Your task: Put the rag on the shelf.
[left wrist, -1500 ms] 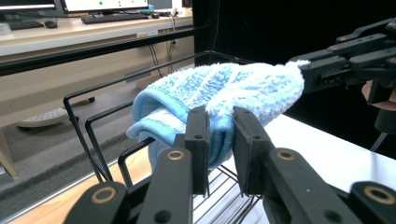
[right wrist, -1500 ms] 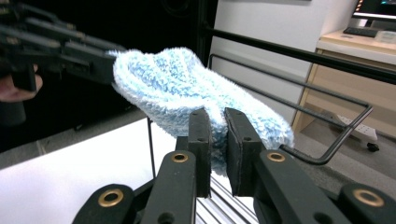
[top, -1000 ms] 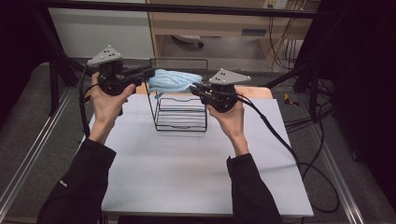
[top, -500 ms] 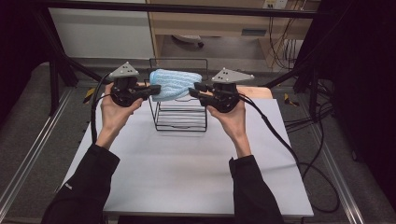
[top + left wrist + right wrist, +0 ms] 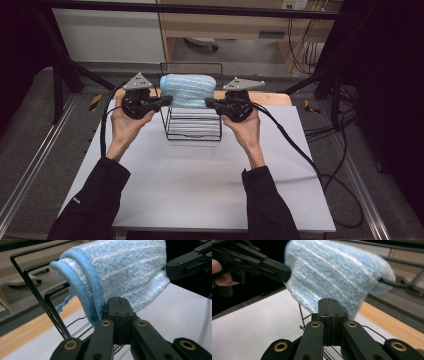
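Both the left gripper (image 5: 167, 101) and right gripper (image 5: 209, 103) clench opposite ends of the folded, fluffy light-blue striped towel (image 5: 188, 90), stretched crosswise directly above the black wire rack (image 5: 193, 123).

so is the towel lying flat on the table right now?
No. In the high view the blue towel is held up above the wire rack, pinched between the left gripper and the right gripper.

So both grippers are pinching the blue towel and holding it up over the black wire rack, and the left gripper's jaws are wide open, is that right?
Not quite. The left gripper has its jaws shut on the blue towel's edge, not wide open; the left gripper view shows them pressed together. The rest holds: the right gripper pinches the other side, and the towel hangs above the black wire rack.
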Demonstrator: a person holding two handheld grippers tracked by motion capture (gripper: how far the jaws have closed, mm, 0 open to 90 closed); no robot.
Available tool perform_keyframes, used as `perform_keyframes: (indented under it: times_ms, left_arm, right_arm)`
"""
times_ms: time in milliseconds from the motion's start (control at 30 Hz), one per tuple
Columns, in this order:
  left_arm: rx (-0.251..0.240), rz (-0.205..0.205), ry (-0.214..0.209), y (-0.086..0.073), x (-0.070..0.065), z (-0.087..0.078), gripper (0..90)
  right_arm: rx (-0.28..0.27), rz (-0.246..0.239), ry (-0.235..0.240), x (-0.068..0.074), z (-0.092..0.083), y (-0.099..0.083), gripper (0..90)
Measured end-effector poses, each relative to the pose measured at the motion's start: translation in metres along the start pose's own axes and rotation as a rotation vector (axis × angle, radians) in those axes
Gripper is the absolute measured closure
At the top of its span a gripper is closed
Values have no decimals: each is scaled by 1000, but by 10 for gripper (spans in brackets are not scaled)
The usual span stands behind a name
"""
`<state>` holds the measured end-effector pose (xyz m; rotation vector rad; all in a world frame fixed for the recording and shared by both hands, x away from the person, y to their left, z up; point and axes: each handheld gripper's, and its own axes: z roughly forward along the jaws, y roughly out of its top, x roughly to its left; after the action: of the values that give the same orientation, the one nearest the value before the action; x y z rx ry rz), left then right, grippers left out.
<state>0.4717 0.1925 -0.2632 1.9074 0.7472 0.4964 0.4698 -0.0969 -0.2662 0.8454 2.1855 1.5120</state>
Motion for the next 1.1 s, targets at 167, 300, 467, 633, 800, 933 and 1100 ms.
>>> perform_keyframes:
  times_ms: [167,300,467,633,800,933,1100]
  left_arm:
    - [5,-8,12,-6,3,6,900]
    - [-6,-10,22,-8,5,12,900]
    - [-18,-20,16,-9,6,13,899]
    - [-42,-22,1,-7,3,1,863]
    - [-65,-29,-1,0,1,-11,810]
    - [-76,-35,-4,5,-1,-17,770]
    - [-81,-37,0,8,-3,-23,707]
  right_arm:
    - [2,3,-37,-7,7,-12,900]
    - [-23,5,-49,-10,11,-17,900]
    - [-31,-10,-65,-11,16,-18,887]
    - [-62,-24,-45,-6,5,-16,839]
    - [-85,-31,-34,-1,-5,-11,790]
    - [-100,-30,-27,2,-11,-4,753]
    - [-114,-34,-25,6,-18,3,692]
